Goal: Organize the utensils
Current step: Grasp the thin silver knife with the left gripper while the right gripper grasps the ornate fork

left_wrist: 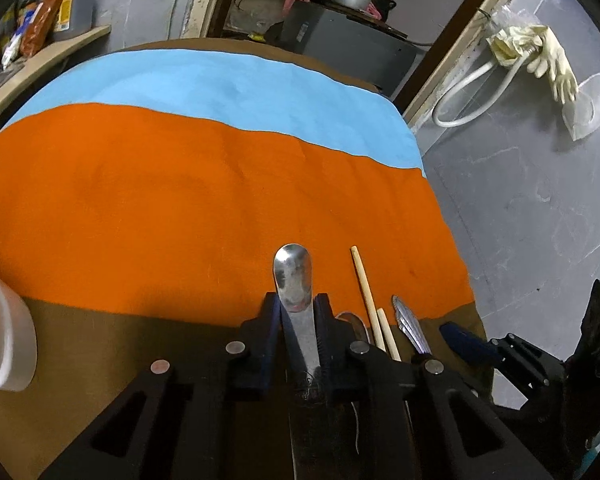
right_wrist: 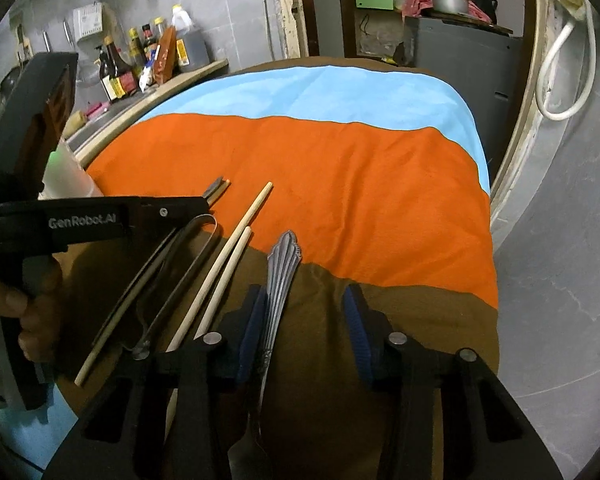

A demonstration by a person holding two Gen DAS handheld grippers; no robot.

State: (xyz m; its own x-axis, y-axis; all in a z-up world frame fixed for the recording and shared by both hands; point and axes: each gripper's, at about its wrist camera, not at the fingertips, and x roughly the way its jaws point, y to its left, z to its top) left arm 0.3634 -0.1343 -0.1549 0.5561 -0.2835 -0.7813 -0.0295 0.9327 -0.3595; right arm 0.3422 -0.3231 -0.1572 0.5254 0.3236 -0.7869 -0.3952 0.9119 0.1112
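In the left wrist view my left gripper (left_wrist: 299,309) is shut on a plain steel utensil handle (left_wrist: 293,270), whose rounded end sticks out over the orange cloth (left_wrist: 180,200). To its right lie two wooden chopsticks (left_wrist: 363,288) and an ornate metal handle (left_wrist: 410,328). The right wrist view shows my right gripper (right_wrist: 306,324) open over the brown cloth. The ornate handle (right_wrist: 281,272) lies between its blue fingers (right_wrist: 358,332), close against the left one. The chopsticks (right_wrist: 236,248) and a looped metal tool (right_wrist: 180,256) lie further left. A hand holds the left gripper (right_wrist: 204,202) there.
A white cup (left_wrist: 4,340) stands at the table's left side. The table's right edge (left_wrist: 460,264) drops to a grey floor. Bottles and sauce packs (right_wrist: 140,64) crowd a shelf beyond the far left corner. A blue cloth strip (right_wrist: 320,92) covers the far end.
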